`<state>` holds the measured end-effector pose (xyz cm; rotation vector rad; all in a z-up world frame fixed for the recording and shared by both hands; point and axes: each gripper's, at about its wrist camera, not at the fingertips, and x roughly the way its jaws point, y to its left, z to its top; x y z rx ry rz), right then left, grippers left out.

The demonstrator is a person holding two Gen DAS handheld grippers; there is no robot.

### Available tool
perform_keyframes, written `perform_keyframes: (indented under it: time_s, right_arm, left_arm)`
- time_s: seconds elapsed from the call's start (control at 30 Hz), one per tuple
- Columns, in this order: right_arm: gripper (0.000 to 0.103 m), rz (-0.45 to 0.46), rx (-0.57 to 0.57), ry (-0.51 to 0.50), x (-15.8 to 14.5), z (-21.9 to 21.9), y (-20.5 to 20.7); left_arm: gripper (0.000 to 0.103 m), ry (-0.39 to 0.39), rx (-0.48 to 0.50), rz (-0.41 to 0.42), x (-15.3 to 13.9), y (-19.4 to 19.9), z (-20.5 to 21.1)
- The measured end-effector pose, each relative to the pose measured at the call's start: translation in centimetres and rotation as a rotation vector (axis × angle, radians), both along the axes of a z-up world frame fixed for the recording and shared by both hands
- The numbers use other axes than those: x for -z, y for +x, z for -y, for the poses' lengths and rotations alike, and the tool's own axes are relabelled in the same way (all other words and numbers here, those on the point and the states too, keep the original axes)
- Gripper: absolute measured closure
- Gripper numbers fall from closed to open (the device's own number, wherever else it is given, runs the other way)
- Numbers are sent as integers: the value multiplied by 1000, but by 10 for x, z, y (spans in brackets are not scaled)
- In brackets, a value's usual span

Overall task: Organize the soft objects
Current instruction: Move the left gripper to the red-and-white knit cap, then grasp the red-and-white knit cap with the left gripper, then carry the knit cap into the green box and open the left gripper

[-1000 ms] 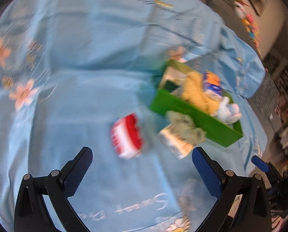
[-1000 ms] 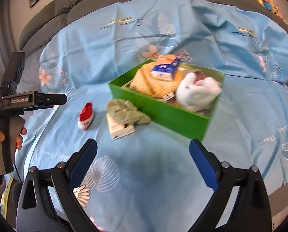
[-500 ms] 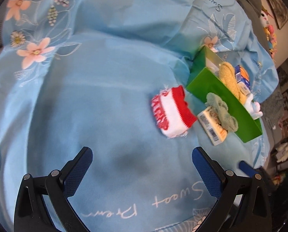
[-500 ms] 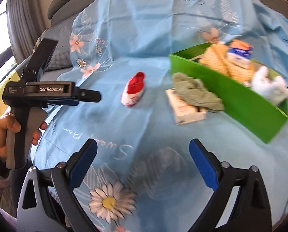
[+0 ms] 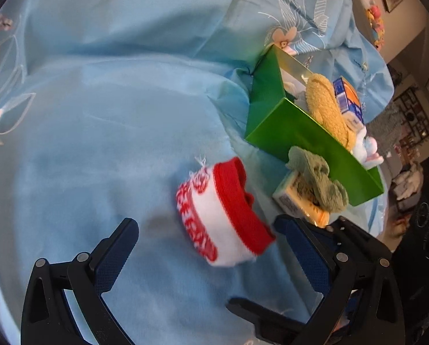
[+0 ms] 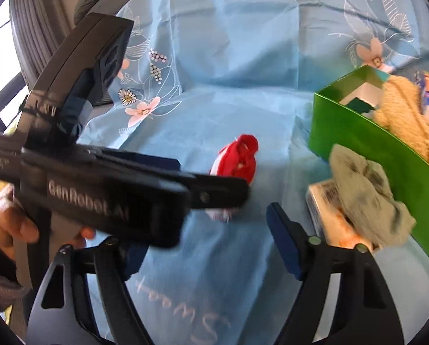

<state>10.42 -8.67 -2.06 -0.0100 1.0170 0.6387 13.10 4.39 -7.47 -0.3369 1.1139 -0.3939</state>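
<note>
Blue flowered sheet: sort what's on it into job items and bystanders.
Job:
red and white knitted sock
crumpled grey-green cloth
green cardboard box
left gripper

Lying about:
cream packet under the cloth
grey sofa cushion

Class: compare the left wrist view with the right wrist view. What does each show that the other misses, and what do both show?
Only the left wrist view shows the plush rabbit at the box's far end. Only the right wrist view shows the person's hand holding the left gripper's handle. Both show the red and white sock, the green box and the grey-green cloth.
</note>
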Motion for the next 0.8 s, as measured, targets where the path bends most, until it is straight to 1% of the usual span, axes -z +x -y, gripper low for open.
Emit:
perform_keyframes:
  time_s: [0.07, 0.1, 0.17, 0.23, 0.27, 0.3, 0.33, 0.37, 0.4, 0.43, 0.5, 0.57, 0.67, 0.8]
  right_arm:
    - [38, -11, 2, 5, 5, -3, 9]
    - [39, -14, 1, 5, 6, -3, 11]
    - [43, -23, -3, 0, 10, -7, 16]
    - [49, -34, -7, 3, 13, -7, 18]
    - [57, -46, -7, 7, 15, -7, 20]
    - [61, -50, -5, 8, 16, -7, 20]
    - [63, -53, -4, 10, 18, -7, 20]
    - [67, -61, -3, 15, 19, -6, 20]
    - [67, -63, -1, 20, 20, -5, 19]
    - [67, -66, 1, 22, 21, -5, 19]
    - [69, -68, 9, 26, 19, -2, 16]
    - [70, -65, 15, 25, 18, 0, 14]
    - [71, -49, 18, 29, 9, 7, 8]
    - [71, -4, 24, 41, -6, 17, -2]
  left_arm:
    - [2, -27, 7, -2, 2, 4, -2]
    - [6, -34, 11, -1, 3, 5, -2]
    - [8, -54, 23, -10, 5, 7, -1]
    - [8, -60, 32, -9, 5, 6, -1]
    - [9, -58, 36, -6, 5, 5, -1]
    - [15, -59, 36, -5, 5, 6, -1]
    - [20, -67, 35, -6, 5, 6, -1]
    - [31, -74, 35, -9, 5, 6, -1]
    - [37, -82, 36, -11, 6, 7, 0]
    - [39, -82, 35, -11, 5, 6, 1]
    - [47, -85, 29, -6, 4, 5, 2]
    - [51, -99, 17, -8, 3, 2, 1]
    - [53, -107, 19, 11, -5, -7, 6]
    - [53, -81, 47, 64, -28, -18, 22]
